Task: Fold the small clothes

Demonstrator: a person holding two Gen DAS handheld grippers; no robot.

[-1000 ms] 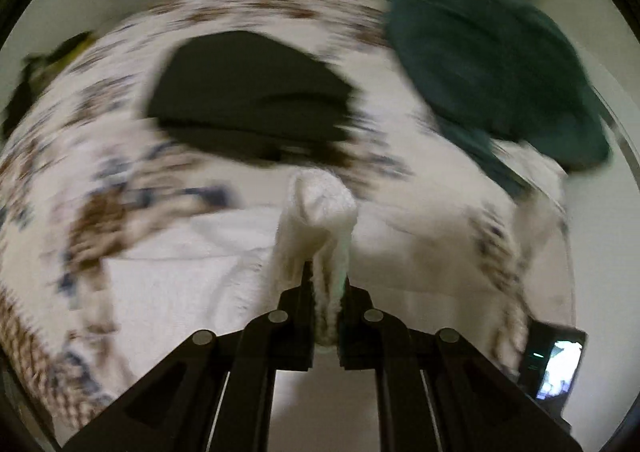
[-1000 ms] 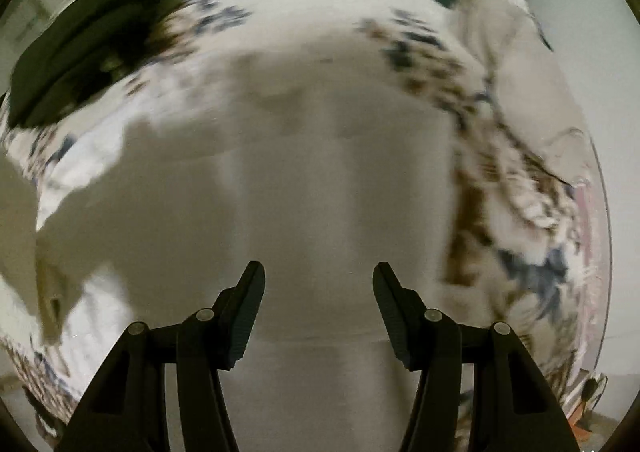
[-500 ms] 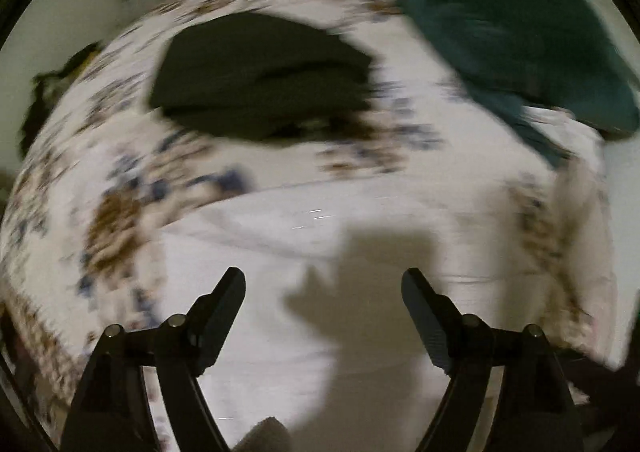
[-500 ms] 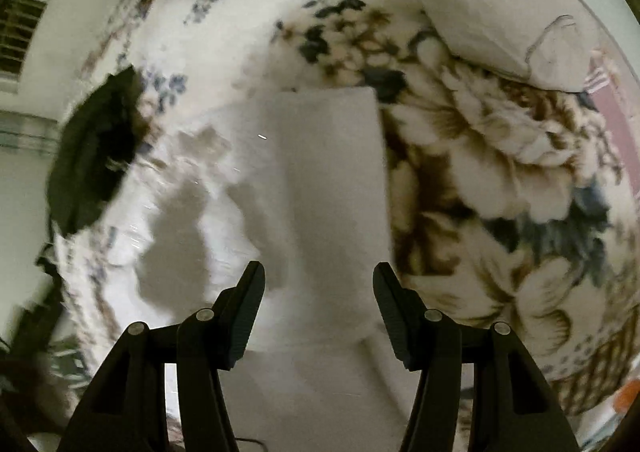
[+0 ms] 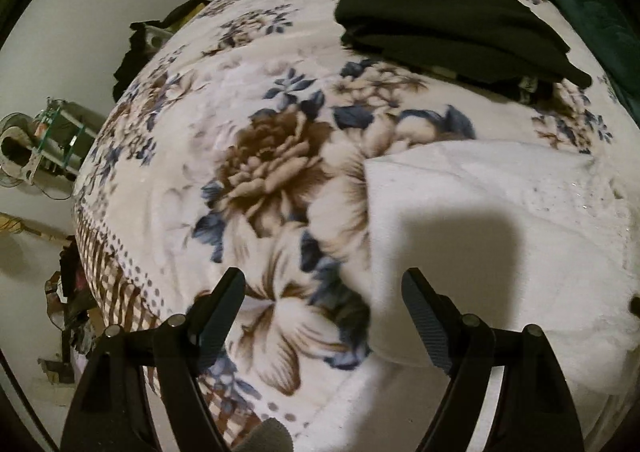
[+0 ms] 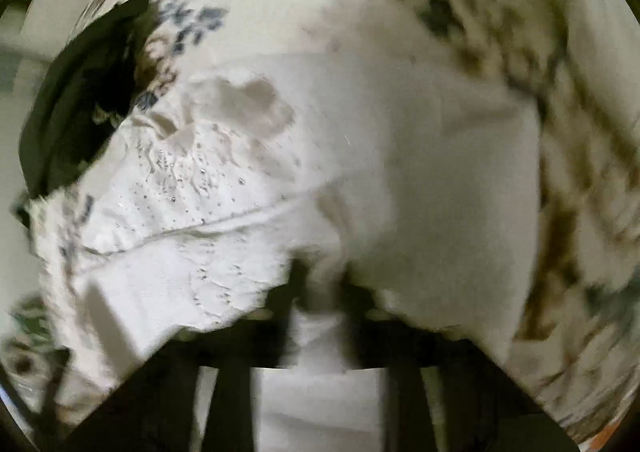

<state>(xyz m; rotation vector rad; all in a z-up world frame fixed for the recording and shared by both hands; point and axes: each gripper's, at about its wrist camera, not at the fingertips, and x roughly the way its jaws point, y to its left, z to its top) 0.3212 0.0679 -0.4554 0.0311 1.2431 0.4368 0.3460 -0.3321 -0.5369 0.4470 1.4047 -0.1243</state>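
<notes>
My left hand-held gripper is released, jaws spread wide above the floral blanket on the bed, at the left edge of the white garment; nothing is between the jaws. My right hand-held gripper is closing, its jaws pinching a fold of the white garment's near edge. The garment lies flat on the blanket. A folded black garment lies beyond it.

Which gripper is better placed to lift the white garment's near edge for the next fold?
Right. The right gripper is closing with the white garment between its fingers; the left gripper hangs open beside its edge.
</notes>
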